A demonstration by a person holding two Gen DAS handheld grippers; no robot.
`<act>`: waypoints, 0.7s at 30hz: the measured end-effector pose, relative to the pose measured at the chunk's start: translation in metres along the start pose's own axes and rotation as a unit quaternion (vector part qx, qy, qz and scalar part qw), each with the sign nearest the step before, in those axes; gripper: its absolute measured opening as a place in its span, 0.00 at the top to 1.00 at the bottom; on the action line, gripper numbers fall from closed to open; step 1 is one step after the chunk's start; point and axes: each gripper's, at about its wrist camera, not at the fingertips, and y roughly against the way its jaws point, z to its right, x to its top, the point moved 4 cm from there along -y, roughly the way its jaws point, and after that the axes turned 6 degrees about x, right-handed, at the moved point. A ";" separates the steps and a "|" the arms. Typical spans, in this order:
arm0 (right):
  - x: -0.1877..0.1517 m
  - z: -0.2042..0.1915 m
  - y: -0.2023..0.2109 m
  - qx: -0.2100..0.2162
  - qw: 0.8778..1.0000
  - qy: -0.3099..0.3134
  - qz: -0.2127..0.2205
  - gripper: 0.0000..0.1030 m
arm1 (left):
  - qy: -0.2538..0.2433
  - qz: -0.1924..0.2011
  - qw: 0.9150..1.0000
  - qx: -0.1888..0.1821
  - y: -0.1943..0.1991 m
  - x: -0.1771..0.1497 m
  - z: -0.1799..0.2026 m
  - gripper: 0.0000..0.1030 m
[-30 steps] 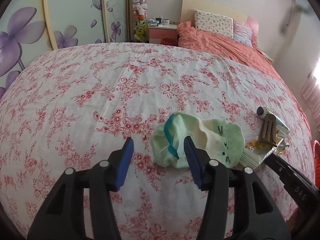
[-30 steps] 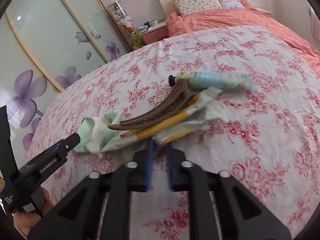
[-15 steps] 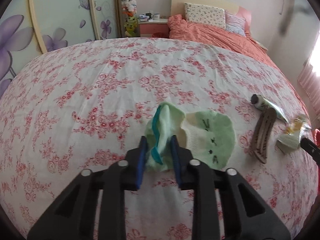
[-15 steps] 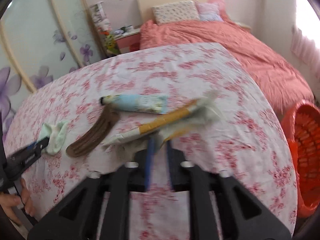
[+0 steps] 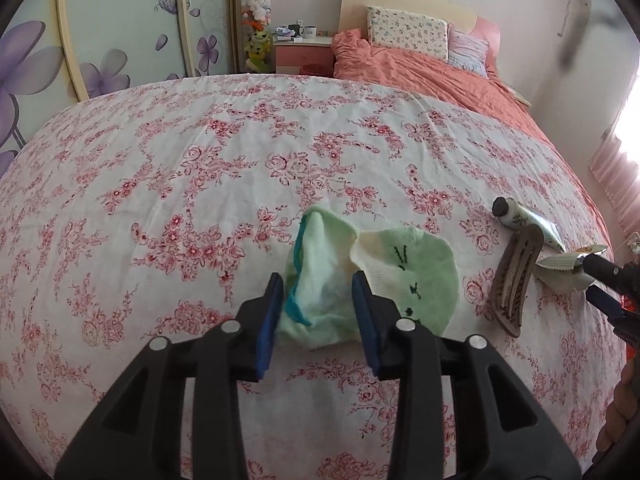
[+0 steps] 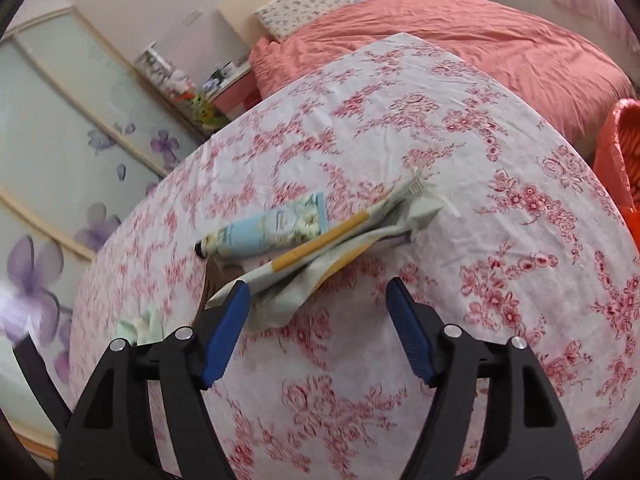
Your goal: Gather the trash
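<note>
Left gripper sits low over the floral bed cover, its jaws opening with the green sock bunched between them; the blue pads flank the cuff end and I cannot tell whether they press on it. To the right of the sock lie a brown hair clip, then a hand-cream tube, then the crumpled wrapper at the bed's edge.

Right gripper has its jaws opening wide; the wrapper, with its yellow stripe, lies just ahead, one corner by the left pad but not clamped. The tube touches the wrapper's far side. An orange basket stands off the bed at far right, the likely bin.

Judgement: the wrapper is the trash; sock, clip and tube appear to be belongings. To do this step well, the right gripper should take the wrapper alone at its thick folded middle, clear of the tube, close firmly, and lift before travelling to the basket so nothing drags along.
</note>
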 end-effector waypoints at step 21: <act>0.012 -0.006 -0.001 -0.093 0.992 0.079 0.021 0.83 | -0.012 0.009 1.000 0.007 -0.001 -0.001 0.004 0.67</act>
